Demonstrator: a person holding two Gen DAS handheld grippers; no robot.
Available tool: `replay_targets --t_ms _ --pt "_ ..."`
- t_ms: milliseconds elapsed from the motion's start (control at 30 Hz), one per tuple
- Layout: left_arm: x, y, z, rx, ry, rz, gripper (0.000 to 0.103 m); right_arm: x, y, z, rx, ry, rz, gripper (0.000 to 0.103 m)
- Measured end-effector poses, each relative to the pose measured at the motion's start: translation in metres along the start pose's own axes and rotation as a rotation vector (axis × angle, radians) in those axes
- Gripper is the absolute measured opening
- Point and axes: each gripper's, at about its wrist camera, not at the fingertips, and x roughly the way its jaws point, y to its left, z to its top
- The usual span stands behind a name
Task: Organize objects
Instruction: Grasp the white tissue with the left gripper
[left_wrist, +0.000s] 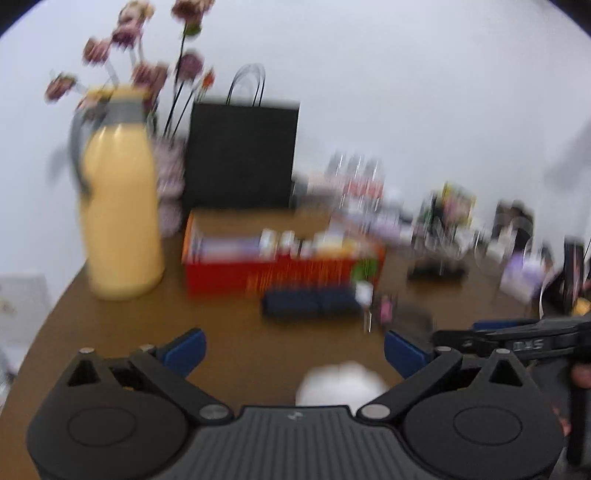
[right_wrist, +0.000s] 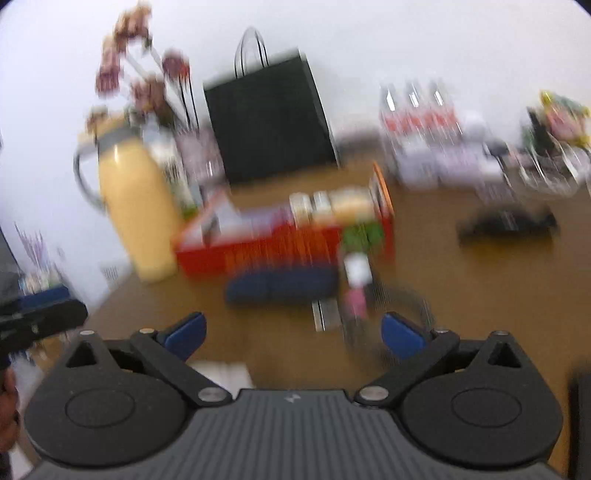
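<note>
Both views are motion-blurred. A red box (left_wrist: 280, 273) filled with several small packets sits mid-table; it also shows in the right wrist view (right_wrist: 280, 247). A dark blue case (left_wrist: 310, 302) lies in front of it, also in the right wrist view (right_wrist: 284, 286). Small items (left_wrist: 384, 306), one pink, lie right of the case. A white object (left_wrist: 340, 384) lies just under my left gripper (left_wrist: 293, 350), which is open and empty. My right gripper (right_wrist: 293, 336) is open and empty, above the table in front of the case.
A yellow jug (left_wrist: 122, 206) stands at left on the brown table (left_wrist: 229, 347), with flowers (left_wrist: 147, 66) and a black paper bag (left_wrist: 242, 155) behind. Bottles (right_wrist: 421, 122), a glass bowl (right_wrist: 554, 170) and a black object (right_wrist: 506, 225) sit right. The other gripper (left_wrist: 524, 339) shows at right.
</note>
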Motion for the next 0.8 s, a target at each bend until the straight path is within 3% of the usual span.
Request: replay_targets --t_ms 133,333,600,800 --pt "-0.030 -0.005 -0.033 -0.055 0.058 -0.011 0.103 -0.043 0.014 -0.037 -0.079 0.040 0.019 0.103" --pt "-0.044 -0.020 -0.032 -0.003 0.026 -0.015 0.102 -0.069 0.023 -0.034 -0.167 -0.048 -0.019 0.103" --pt "0.001 -0.037 -0.036 0.057 0.066 -0.075 0.102 -0.052 0.008 -0.032 -0.137 -0.047 -0.039 0.100" --pt "0.051 -0.036 -0.044 0.054 0.150 -0.042 0.100 -0.023 -0.004 -0.026 -0.108 -0.023 -0.068 0.097"
